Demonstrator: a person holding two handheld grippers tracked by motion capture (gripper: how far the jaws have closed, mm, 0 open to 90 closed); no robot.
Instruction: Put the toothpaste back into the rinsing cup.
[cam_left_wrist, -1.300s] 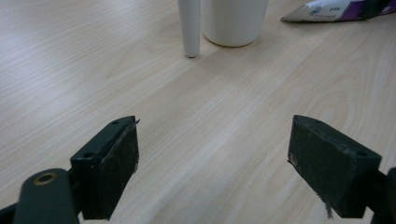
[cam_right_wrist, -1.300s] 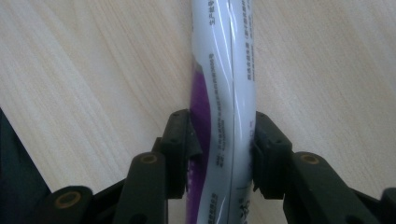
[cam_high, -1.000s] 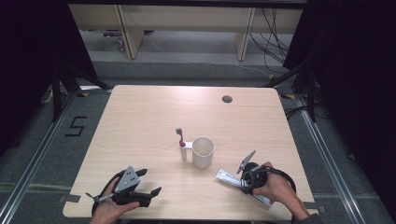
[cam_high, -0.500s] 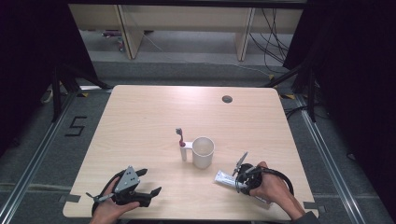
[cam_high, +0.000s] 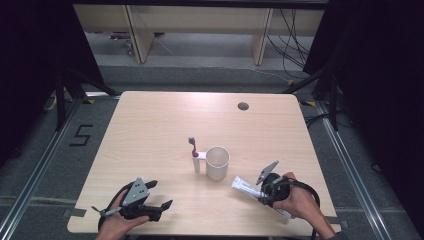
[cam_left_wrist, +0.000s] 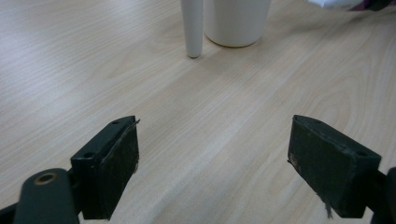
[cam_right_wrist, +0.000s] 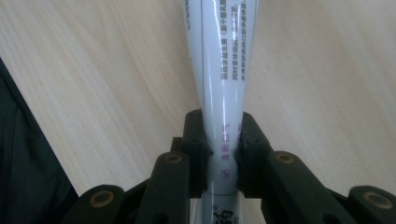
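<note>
Presently the right gripper (cam_high: 261, 191), at about five o'clock on the table (cam_high: 165, 125), is clamped on the white toothpaste tube (cam_high: 246, 186); in the right gripper view both pads press the tube (cam_right_wrist: 223, 84) from either side. The right hand (cam_high: 296, 201) lies low, its gripper angled toward ten o'clock. The left gripper (cam_high: 161, 195), at seven o'clock, rests with jaws spread wide over bare wood, pointing toward the white cup (cam_high: 218, 163) and toothbrush (cam_high: 193, 148) at centre.
</note>
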